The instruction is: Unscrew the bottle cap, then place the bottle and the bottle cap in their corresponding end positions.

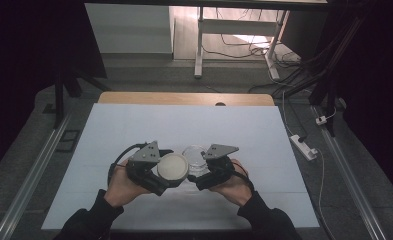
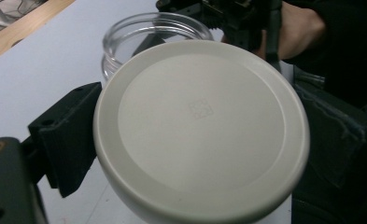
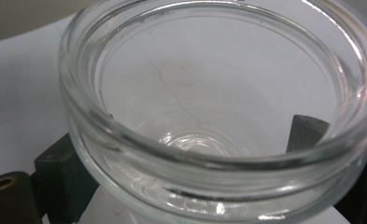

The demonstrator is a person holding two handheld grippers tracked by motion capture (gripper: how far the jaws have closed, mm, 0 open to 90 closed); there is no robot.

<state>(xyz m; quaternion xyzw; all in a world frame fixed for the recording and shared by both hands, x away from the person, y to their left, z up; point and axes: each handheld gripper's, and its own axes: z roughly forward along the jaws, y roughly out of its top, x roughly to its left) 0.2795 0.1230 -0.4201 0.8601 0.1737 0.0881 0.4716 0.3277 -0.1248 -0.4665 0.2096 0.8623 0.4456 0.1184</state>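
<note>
A round white lid (image 1: 173,167) sits between the jaws of my left gripper (image 1: 169,174), which is shut on its rim. In the left gripper view the lid (image 2: 202,121) faces flat toward the camera, with a black finger (image 2: 67,140) against its left edge. Just right of the lid is a clear, empty glass jar (image 1: 195,156), and my right gripper (image 1: 203,170) is shut on it. The jar's wide mouth (image 3: 214,154) looms in the right gripper view, with a finger (image 3: 62,177) on each side. Lid and jar (image 2: 139,32) are close together, the lid slightly nearer the person.
A white sheet (image 1: 134,130) covers the table, whose wooden far edge (image 1: 184,98) shows. On the floor to the right lies a power strip (image 1: 304,146) with cables. A white table frame (image 1: 200,50) stands beyond. Both hands hold the grippers near the table's front middle.
</note>
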